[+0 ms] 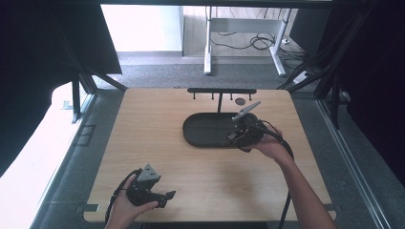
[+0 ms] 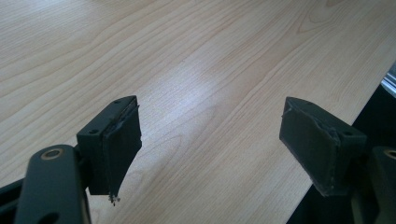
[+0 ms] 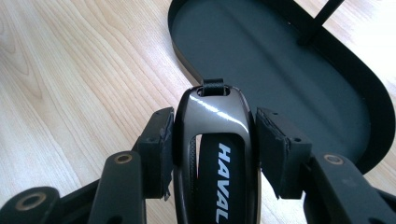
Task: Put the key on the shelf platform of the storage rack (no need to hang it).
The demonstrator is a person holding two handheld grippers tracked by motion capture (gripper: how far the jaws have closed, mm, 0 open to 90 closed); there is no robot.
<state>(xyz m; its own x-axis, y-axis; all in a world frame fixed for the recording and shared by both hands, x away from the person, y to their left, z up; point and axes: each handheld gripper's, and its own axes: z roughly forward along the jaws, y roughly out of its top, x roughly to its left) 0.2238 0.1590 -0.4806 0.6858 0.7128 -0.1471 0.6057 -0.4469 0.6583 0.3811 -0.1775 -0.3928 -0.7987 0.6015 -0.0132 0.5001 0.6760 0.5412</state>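
A: Right gripper (image 3: 212, 149)?
B: Jaws clamp the key fob (image 3: 212, 140) over the tray's (image 1: 200, 138) right end; hook rack (image 1: 221, 90) behind.
A: Left gripper (image 2: 210, 140)?
B: Jaws wide, nothing between; near the table's (image 1: 143, 143) front edge.

Your left gripper (image 1: 168, 195) and right gripper (image 1: 229, 139) are black, each topped by a grey three-cornered plate, trailing a black cable. Fingers (image 2: 116, 140) carry frayed black pads, brass-ringed pivot screws behind.
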